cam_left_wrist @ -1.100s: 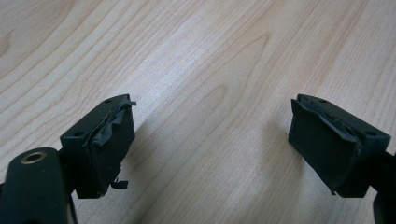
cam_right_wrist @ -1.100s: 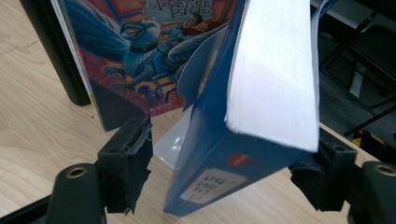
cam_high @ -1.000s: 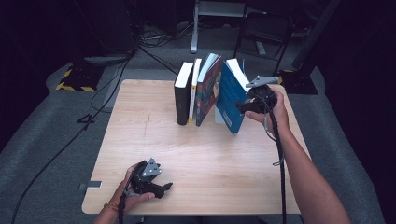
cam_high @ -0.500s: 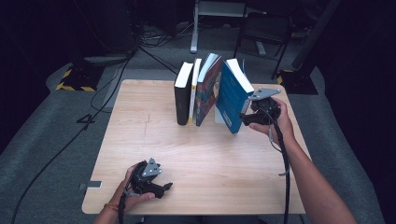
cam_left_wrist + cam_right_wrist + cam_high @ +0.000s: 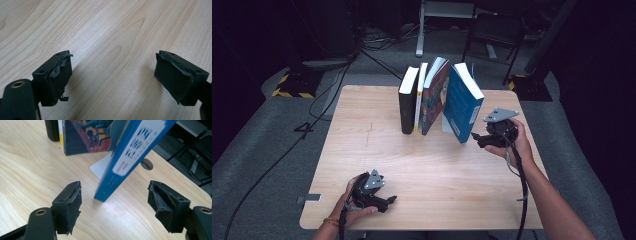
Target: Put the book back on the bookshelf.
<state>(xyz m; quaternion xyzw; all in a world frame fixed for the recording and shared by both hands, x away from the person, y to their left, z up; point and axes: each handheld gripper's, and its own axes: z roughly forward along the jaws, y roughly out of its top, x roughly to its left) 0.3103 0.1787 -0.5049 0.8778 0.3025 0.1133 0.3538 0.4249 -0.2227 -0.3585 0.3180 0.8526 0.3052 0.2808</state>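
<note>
1. Four books stand near the far edge of the wooden table [image 5: 377, 150], just right of centre.
2. Row, left to right in the high view: black book [image 5: 407, 100] upright, thin yellow-spined book [image 5: 419, 97] touching it, dark illustrated book [image 5: 435, 95] leaning left onto those two.
3. Blue book [image 5: 462, 102] is rightmost and tilted: top leans right, away from the row, bottom corner on the table. Open gap at the top between it and the illustrated book.
4. White flat plate [image 5: 100, 168] sits on the table behind the blue book's foot; cannot tell whether the book touches it.
5. Right gripper [image 5: 479, 140] is held in the right hand [image 5: 512, 142] just right of the blue book, pointing at its lower end.
6. Right gripper view: jaws wide apart, blue book's spine [image 5: 130, 152] between and beyond them, not touching either pad. Nothing clamped.
7. Left gripper [image 5: 387, 202] rests on the table near the front-left edge in the left hand [image 5: 352, 205], well apart from the books.
8. Left gripper view: jaws apart, nothing gripped, bare wood grain between them.
9. Round hole [image 5: 146, 164] in the tabletop past the blue book.
</note>
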